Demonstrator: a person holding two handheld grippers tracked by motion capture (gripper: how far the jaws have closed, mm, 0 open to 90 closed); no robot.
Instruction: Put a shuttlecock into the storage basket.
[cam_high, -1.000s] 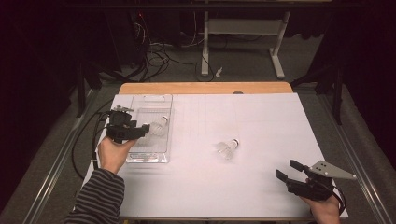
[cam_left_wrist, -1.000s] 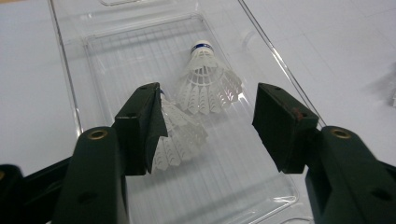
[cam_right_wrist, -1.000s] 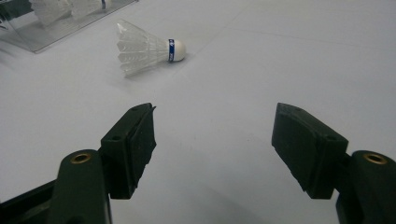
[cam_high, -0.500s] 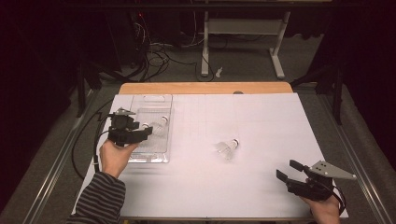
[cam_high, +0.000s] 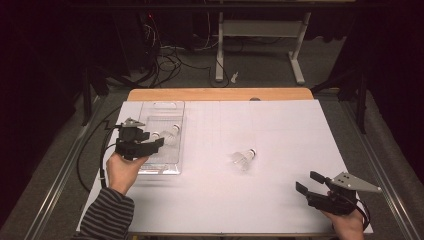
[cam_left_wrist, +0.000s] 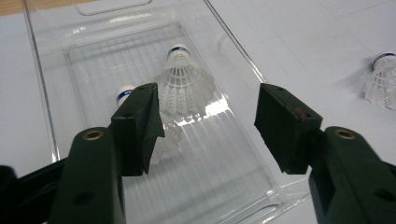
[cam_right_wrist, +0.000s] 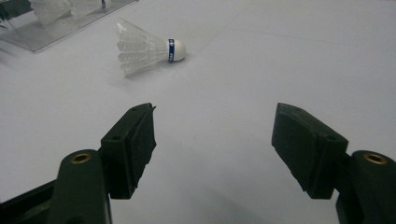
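A clear plastic tray (cam_high: 161, 169) lies at the table's left, with two white shuttlecocks (cam_high: 170, 135) in it. In the left gripper view one shuttlecock (cam_left_wrist: 183, 84) lies ahead of the jaws and the other's cork (cam_left_wrist: 125, 93) peeks past the left jaw. My left gripper (cam_high: 152, 138) hovers open over the tray (cam_left_wrist: 42, 79), nothing between its pads (cam_left_wrist: 208, 100). A third shuttlecock (cam_high: 243, 159) lies on its side mid-table (cam_right_wrist: 142, 50) (cam_left_wrist: 380, 81). My right gripper (cam_high: 306, 182) sits open near the front right corner, jaws (cam_right_wrist: 215, 116) apart and empty, well short of that shuttlecock.
White paper (cam_high: 280, 130) covers the wooden table (cam_high: 220, 94). A black cable (cam_high: 90, 150) loops off the left edge from the left gripper. Beyond the table stand a white frame (cam_high: 260, 35) and floor cables (cam_high: 165, 55).
My left gripper has drifted slightly toward the near end of the tray, still open. The right gripper and the loose shuttlecock have not moved.
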